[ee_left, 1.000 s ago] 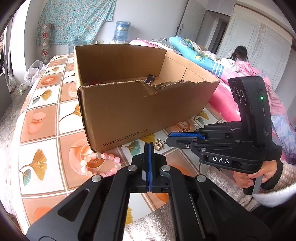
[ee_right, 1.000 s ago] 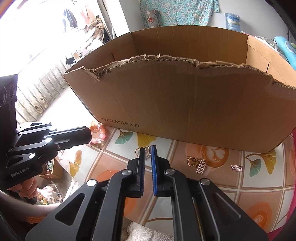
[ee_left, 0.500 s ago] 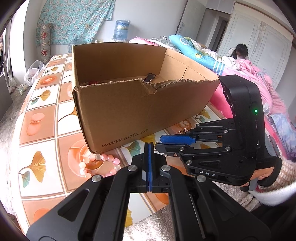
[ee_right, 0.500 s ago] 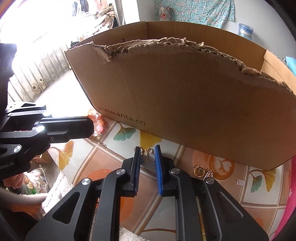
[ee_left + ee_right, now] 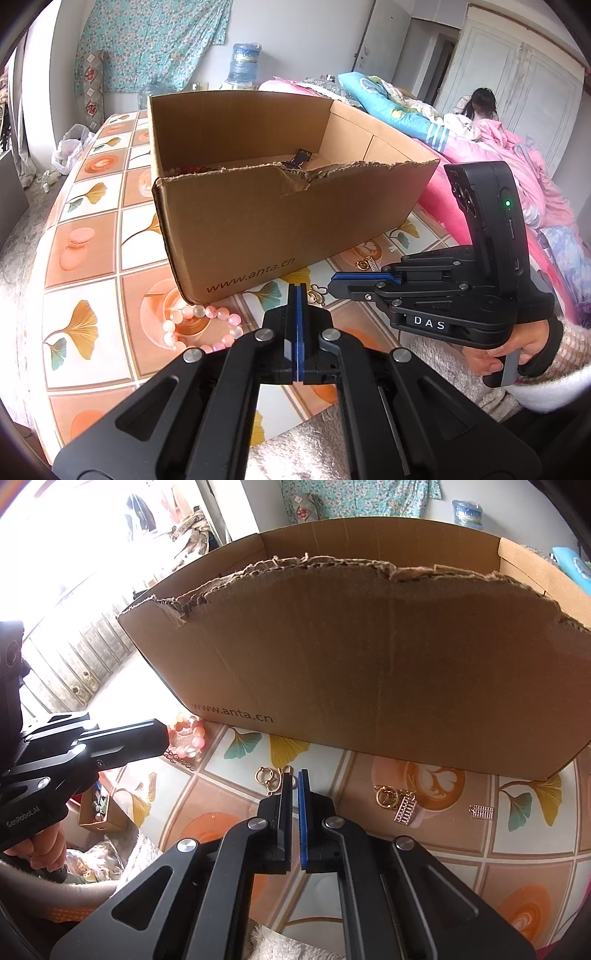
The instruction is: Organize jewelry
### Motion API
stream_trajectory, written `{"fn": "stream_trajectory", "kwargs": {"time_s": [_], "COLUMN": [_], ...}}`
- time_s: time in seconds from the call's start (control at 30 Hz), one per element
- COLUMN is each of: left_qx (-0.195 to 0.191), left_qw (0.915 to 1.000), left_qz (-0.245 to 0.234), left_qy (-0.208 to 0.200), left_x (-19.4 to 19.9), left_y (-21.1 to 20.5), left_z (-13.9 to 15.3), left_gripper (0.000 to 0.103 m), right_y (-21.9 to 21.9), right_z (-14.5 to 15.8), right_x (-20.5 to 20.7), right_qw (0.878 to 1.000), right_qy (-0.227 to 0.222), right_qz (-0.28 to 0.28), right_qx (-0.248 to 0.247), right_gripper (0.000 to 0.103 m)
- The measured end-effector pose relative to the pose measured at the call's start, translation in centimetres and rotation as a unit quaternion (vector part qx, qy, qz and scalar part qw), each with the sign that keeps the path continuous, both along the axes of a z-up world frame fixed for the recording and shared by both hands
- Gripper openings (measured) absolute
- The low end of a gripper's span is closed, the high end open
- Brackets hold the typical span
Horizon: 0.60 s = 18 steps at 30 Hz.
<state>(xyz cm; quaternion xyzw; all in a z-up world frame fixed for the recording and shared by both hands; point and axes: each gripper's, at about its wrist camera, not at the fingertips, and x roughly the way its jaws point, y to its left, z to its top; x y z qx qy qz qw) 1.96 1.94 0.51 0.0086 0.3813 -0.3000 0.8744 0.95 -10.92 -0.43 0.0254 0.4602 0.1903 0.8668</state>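
1. A table [image 5: 92, 236] covered with a tiled cloth of orange squares and ginkgo leaves fills the lower part of both views
2. An open brown cardboard box [image 5: 280, 218] printed "www.anta.cn" sits on the table; its near wall has a torn, ragged top edge. Inside, a small dark item and some reddish beads show at the bottom, too small to identify
3. The right gripper [image 5: 294, 775] is held low over the table in front of the box, with only a narrow gap between its blue-padded fingers and nothing visibly clamped. In the left wrist view it reaches in from the right, gripped by a hand [image 5: 517, 347] in a knitted sleeve
4. The left gripper [image 5: 297, 291] has its pads pressed together with nothing between them, hovering near the box's front left corner
5. A pink bead bracelet [image 5: 201, 328] lies on the table just beside that box corner
6. A pair of small gold hoop earrings [image 5: 271, 777] lies on the table touching or just beyond the right gripper's left fingertip; I cannot tell which
7. A gold ring charm with an abacus pendant [image 5: 395, 801] lies to the right, near the box
8. A second tiny abacus charm [image 5: 481, 811] lies further right, apart
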Motion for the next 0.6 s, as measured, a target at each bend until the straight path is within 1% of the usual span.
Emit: {"fn": "stream_trajectory", "kwargs": {"time_s": [0.13,0.2,0.23,0.27,0.3,0.57,0.6], "left_qx": [0.001,0.001,0.002,0.002,0.002,0.008,0.009], "left_qw": [1.0000,1.0000,1.0000,1.0000,1.0000,0.9999,0.9999], "left_qz": [0.001,0.001,0.001,0.002,0.003,0.009,0.011], "left_qy": [0.000,-0.002,-0.003,-0.003,-0.004,-0.001,-0.002], "left_x": [0.0,-0.1,-0.1,-0.1,-0.1,0.0,0.1], "left_y": [0.0,0.0,0.1,0.1,0.1,0.2,0.2], "left_z": [-0.1,0.0,0.0,0.1,0.1,-0.1,-0.1], "left_gripper": [0.000,0.000,0.000,0.000,0.000,0.000,0.000], "right_y": [0.7,1.3,1.6,1.9,2.3,5.2,5.3], "right_z": [0.0,0.1,0.1,0.1,0.2,0.1,0.3], "right_x": [-0.7,-0.7,-0.7,-0.7,-0.7,-1.1,-0.4], "right_qw": [1.000,1.000,1.000,1.000,1.000,0.997,0.997], "right_qy": [-0.010,-0.010,-0.010,-0.012,-0.017,-0.040,-0.047], "right_qz": [0.002,0.008,0.010,0.012,0.014,0.038,0.044], "right_qx": [-0.025,-0.018,-0.015,-0.016,-0.019,-0.047,-0.053], "right_gripper": [0.004,0.007,0.009,0.020,0.028,0.029,0.029]}}
